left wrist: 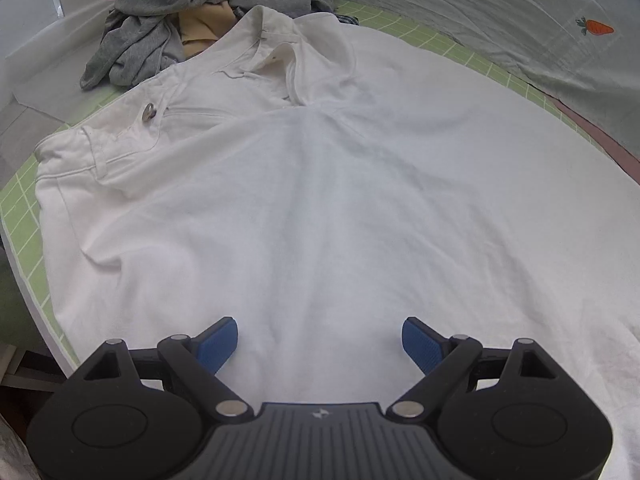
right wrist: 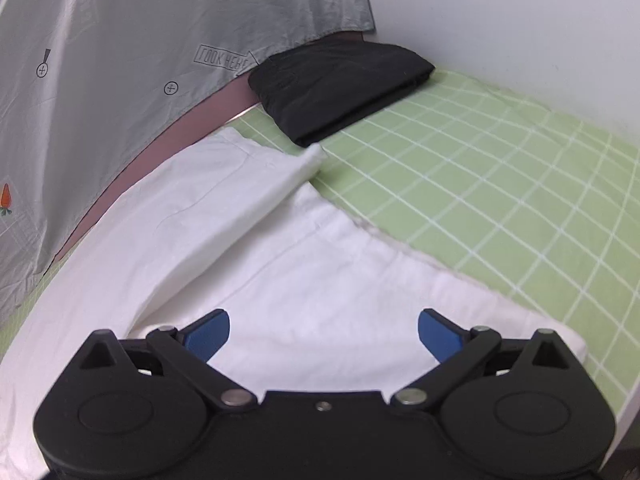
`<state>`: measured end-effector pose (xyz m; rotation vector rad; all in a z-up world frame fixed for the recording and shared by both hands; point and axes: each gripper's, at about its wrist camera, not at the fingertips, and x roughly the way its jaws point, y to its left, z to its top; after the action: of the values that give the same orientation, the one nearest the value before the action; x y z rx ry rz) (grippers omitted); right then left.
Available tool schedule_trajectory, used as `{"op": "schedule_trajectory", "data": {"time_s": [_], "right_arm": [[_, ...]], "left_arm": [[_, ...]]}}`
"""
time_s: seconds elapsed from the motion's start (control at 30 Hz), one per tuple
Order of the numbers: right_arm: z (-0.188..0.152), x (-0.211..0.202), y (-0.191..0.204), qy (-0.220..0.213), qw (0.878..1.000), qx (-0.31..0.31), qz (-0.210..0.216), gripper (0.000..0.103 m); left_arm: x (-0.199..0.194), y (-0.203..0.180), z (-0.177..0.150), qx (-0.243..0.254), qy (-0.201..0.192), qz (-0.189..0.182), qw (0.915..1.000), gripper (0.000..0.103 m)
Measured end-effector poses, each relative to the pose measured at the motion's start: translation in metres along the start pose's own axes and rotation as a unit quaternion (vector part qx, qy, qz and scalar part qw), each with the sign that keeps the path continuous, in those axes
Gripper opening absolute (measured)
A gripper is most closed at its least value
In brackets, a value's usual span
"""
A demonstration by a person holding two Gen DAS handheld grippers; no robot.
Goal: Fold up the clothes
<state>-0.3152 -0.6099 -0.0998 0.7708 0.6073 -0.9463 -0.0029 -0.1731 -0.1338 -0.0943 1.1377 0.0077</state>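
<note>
White trousers lie spread flat on the green grid mat, with the waistband and metal button at the far left. My left gripper is open and empty just above the trousers' seat area. In the right wrist view the two trouser legs stretch away over the mat, one leg lying partly over the other. My right gripper is open and empty above the nearer leg.
A pile of grey, red and yellow clothes sits beyond the waistband. A folded black garment lies at the far end of the mat. A grey printed sheet hangs along the far side, also seen in the left wrist view.
</note>
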Motion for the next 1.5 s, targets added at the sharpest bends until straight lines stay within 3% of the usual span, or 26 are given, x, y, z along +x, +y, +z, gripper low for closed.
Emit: {"op": "schedule_trajectory", "data": {"time_s": [0.4, 0.67, 1.0, 1.2, 1.5], "right_arm": [[-0.045, -0.028, -0.023, 0.006, 0.997, -0.007, -0.073, 0.103], [-0.069, -0.026, -0.027, 0.032, 0.995, 0.007, -0.097, 0.103], [-0.071, -0.03, -0.014, 0.034, 0.996, 0.077, -0.025, 0.103], [-0.07, -0.032, -0.022, 0.042, 0.98, 0.19, 0.03, 0.103], [-0.078, -0.036, -0.007, 0.054, 0.976, 0.208, 0.028, 0.103]], "left_arm": [[-0.01, 0.015, -0.022, 0.003, 0.004, 0.001, 1.0, 0.09], [-0.012, 0.028, -0.027, -0.004, 0.005, 0.005, 1.0, 0.09], [-0.016, 0.058, -0.018, -0.03, -0.001, 0.0, 0.9995, 0.09], [-0.016, 0.102, 0.002, -0.081, -0.021, 0.015, 0.9964, 0.09], [-0.009, 0.174, 0.039, -0.156, -0.047, 0.041, 0.9858, 0.09]]}}
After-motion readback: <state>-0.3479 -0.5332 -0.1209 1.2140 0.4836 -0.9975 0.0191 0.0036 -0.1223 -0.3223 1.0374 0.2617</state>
